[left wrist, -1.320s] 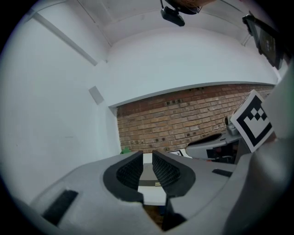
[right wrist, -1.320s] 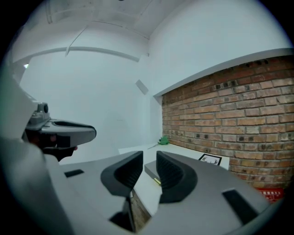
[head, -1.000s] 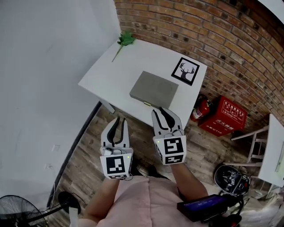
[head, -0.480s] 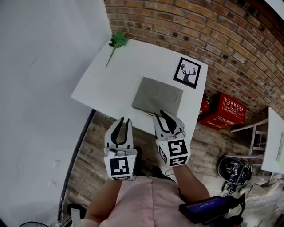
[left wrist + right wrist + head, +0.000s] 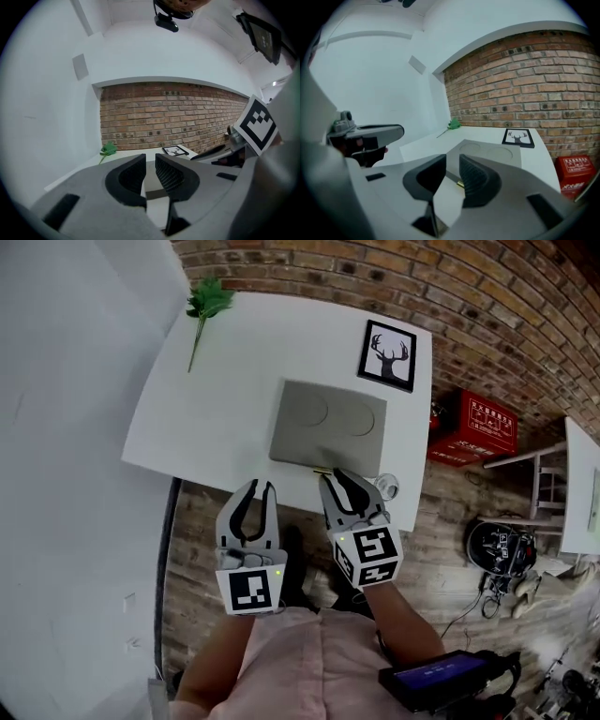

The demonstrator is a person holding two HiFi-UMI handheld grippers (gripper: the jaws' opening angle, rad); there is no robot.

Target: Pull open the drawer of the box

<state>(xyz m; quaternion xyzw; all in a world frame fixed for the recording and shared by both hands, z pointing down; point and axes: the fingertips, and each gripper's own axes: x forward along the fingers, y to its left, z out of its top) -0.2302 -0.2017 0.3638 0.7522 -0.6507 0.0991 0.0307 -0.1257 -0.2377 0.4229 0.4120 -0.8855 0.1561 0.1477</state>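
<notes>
Just past your right gripper (image 5: 336,474) sits the box (image 5: 328,423); gripper jaws narrowly apart, just eased closer, nothing between. Your left gripper (image 5: 253,487): narrow gap, empty. Print on red crate (image 5: 486,423) unreadable.

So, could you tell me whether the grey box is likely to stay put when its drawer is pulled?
It may slide: the box lies unheld on a smooth white table. Being low and flat, it seems unlikely to tip.

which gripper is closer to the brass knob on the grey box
Right. The right gripper points at the brass knob, just short of it; the left gripper hangs off the table edge, further left.
</notes>
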